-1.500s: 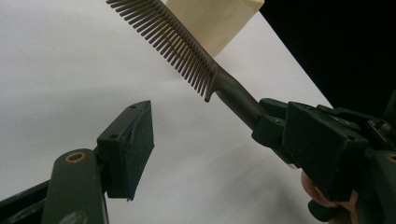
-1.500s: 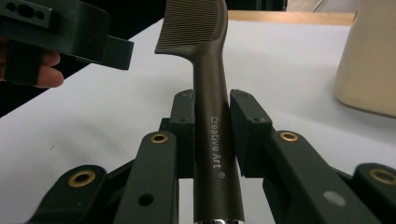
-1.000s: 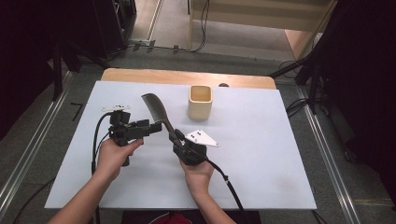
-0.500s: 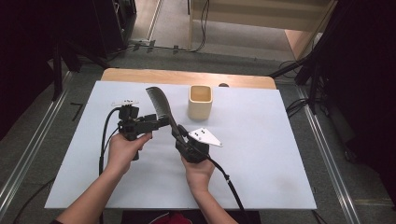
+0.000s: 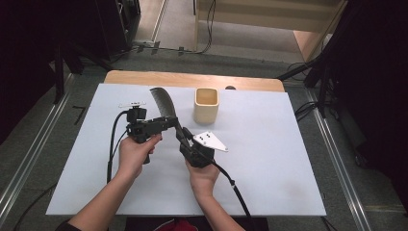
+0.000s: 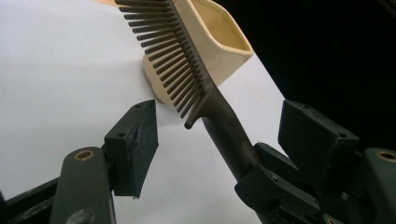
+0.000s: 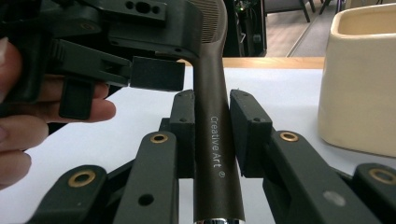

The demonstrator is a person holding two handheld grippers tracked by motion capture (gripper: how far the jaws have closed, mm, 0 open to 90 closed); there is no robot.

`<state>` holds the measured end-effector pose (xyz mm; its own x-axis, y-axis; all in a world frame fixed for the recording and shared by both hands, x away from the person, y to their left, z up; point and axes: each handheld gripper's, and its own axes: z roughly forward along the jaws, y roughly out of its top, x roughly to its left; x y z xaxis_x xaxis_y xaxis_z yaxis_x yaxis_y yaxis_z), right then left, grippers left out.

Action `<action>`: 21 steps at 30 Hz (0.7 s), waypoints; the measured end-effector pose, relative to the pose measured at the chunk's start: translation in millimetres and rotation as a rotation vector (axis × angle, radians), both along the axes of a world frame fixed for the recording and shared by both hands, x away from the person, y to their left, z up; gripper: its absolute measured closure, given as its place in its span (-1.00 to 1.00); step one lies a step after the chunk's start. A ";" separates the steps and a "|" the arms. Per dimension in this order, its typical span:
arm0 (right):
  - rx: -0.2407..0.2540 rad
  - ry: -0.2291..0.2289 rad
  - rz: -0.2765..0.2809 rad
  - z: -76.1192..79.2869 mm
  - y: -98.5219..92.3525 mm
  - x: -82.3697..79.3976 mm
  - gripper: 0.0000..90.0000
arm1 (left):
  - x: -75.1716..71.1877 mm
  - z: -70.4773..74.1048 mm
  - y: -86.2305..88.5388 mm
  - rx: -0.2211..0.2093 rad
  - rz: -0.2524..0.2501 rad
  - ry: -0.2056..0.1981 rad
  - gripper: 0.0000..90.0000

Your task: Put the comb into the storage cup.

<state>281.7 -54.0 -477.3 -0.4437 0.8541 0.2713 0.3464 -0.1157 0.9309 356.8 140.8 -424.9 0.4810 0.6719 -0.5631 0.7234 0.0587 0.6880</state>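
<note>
High view: right hand-held gripper (image 5: 179, 132) clamped on handle of dark comb (image 5: 163, 104), comb held above white table (image 5: 269, 159), teeth end angled up and away. Left hand-held gripper (image 5: 166, 121) level with comb handle, coming in from left side. Cream cup (image 5: 206, 105) upright on table just right of comb.

Left gripper view: left hand-held gripper (image 6: 217, 135) jaws spread wide, one pad either side of comb (image 6: 187, 77) handle, not touching it. Right hand-held gripper's dark jaws pinching handle at lower right. Cup (image 6: 210, 44) just behind comb teeth.

Right gripper view: right hand-held gripper (image 7: 212, 126) pressed onto comb (image 7: 212, 116) handle, both pads against it, "Creative Art" lettering between them. Left hand-held gripper's pad (image 7: 156, 73) just beside handle, small gap. Cup (image 7: 359, 79) at right on table.
</note>
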 end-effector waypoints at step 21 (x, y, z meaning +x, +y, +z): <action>0.053 0.002 -0.001 -2.4 6.7 1.7 0.56 | 3.2 -4.5 -10.5 -0.036 0.014 0.044 -0.03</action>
